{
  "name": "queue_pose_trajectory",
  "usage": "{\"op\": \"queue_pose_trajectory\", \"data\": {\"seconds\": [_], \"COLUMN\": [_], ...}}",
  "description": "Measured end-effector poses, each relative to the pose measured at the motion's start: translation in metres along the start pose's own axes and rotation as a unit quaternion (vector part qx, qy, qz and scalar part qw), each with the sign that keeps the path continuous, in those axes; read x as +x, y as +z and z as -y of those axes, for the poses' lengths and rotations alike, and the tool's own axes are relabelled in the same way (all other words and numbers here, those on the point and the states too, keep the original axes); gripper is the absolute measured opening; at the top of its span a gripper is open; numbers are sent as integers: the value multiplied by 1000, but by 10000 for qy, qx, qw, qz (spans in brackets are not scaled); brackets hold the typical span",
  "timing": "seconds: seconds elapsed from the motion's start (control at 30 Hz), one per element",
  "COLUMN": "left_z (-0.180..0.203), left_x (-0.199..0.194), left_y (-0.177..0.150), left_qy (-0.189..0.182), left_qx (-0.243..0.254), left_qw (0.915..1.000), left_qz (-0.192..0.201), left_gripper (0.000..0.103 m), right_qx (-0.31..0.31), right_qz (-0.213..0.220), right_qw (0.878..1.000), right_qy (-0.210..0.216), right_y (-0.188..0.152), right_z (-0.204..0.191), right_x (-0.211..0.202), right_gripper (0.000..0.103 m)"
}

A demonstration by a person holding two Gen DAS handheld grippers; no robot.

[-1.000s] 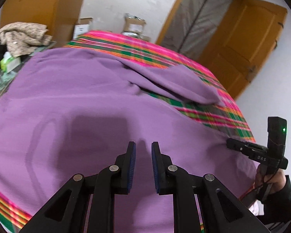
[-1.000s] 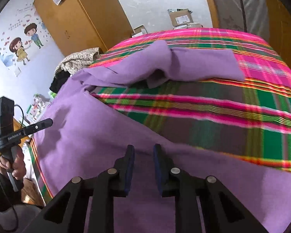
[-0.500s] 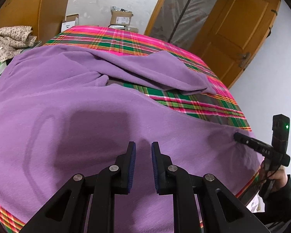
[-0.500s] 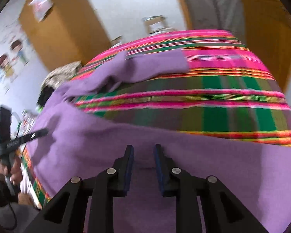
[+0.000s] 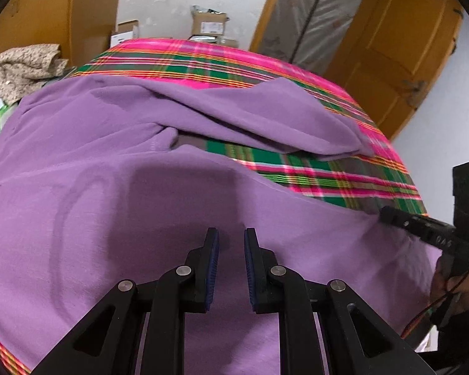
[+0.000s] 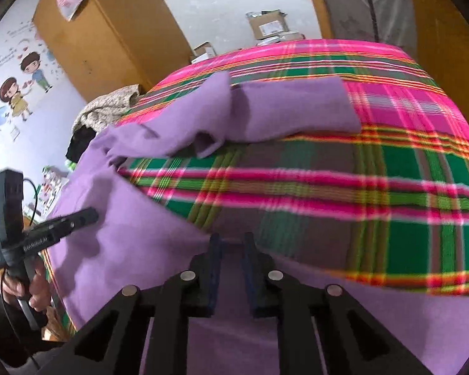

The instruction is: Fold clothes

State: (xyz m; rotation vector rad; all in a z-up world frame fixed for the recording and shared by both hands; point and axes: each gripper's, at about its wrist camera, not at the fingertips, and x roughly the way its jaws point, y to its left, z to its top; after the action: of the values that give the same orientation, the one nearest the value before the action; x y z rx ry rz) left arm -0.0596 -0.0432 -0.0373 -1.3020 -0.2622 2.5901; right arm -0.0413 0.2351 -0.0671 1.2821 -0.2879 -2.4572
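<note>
The purple shirt lies spread across the near part of the bed, its body flat on the plaid bedspread, and one long sleeve runs out over the pink and green checks further back, a bit rumpled where it leaves the shoulder. In the right wrist view that sleeve ends flat on the bedspread, well apart from the shirt's near edge.

Left gripper hangs over the shirt's body, angled down, fingers a narrow gap apart with nothing between them, only cloth below and its own shadow on the fabric. Right gripper sits at the shirt's edge where purple meets plaid; its jaws have just been closing, and they stand narrow. The picture is blurred there, and whether the pads pinch the hem cannot be told. From the left wrist view the right gripper shows at the far right, its tip touching or just over the shirt's edge, with a hand gripping its handle and a green light on its housing.

From the right wrist view the left gripper shows at the left, held by a hand.

Beyond the bed: a heap of beige patterned cloth, cardboard boxes against the white wall, a wooden wardrobe, a wooden door, and cartoon wall stickers.
</note>
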Motion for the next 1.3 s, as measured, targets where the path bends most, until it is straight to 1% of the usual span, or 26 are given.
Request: {"op": "queue_pose_trajectory", "data": {"seconds": [0.03,0.13,0.2,0.27,0.37,0.47,0.6,0.73,0.83,0.87,0.9,0.93,0.97,1.03,1.13,1.3], "left_z": [-3,-11,-15,-20,-23,-28,-36,-43,-45,-45,-46,-46,-46,-45,-45,-46], "left_x": [-1,-6,-6,-7,-8,-10,-13,-14,-11,-10,-9,-8,-7,-6,-5,-5], "left_y": [2,6,9,9,9,10,10,11,11,11,11,11,11,12,12,12], "left_qy": [45,181,225,229,225,235,281,297,297,297,294,286,280,270,263,263], "left_qx": [-30,-120,-171,-218,-255,-298,-379,-446,-459,-461,-466,-477,-482,-484,-488,-500], "left_qw": [10000,9996,9994,9993,9992,9991,9986,9982,9982,9982,9982,9982,9983,9983,9983,9982], "left_qz": [48,193,200,190,190,212,251,259,235,227,216,203,197,193,193,192], "left_gripper": [17,17,17,17,17,17,17,17,17,17,17,17,17,17,17,17], "right_qx": [-12,-62,-104,-33,133,349,423,590,527,487,435,416,405,383,363,780], "right_qz": [29,105,149,226,277,283,239,94,110,81,69,77,89,112,409,828], "right_qw": [10000,9999,9998,9997,9993,9981,9962,9941,9940,9940,9939,9941,9942,9946,9938,9845], "right_qy": [-8,-25,-75,-74,-188,-411,-724,-909,-957,-972,-1007,-1003,-988,-959,-970,-1336], "right_y": [4,16,25,36,54,73,95,105,108,109,109,109,109,108,106,98], "right_z": [1,1,1,6,18,35,58,78,81,81,79,79,79,80,84,120], "right_x": [-1,-2,0,1,3,11,26,46,53,54,55,54,53,51,30,-17], "right_gripper": [17,19,28,32,43,45,48,49,49,49,42,14,6,6,6,5]}}
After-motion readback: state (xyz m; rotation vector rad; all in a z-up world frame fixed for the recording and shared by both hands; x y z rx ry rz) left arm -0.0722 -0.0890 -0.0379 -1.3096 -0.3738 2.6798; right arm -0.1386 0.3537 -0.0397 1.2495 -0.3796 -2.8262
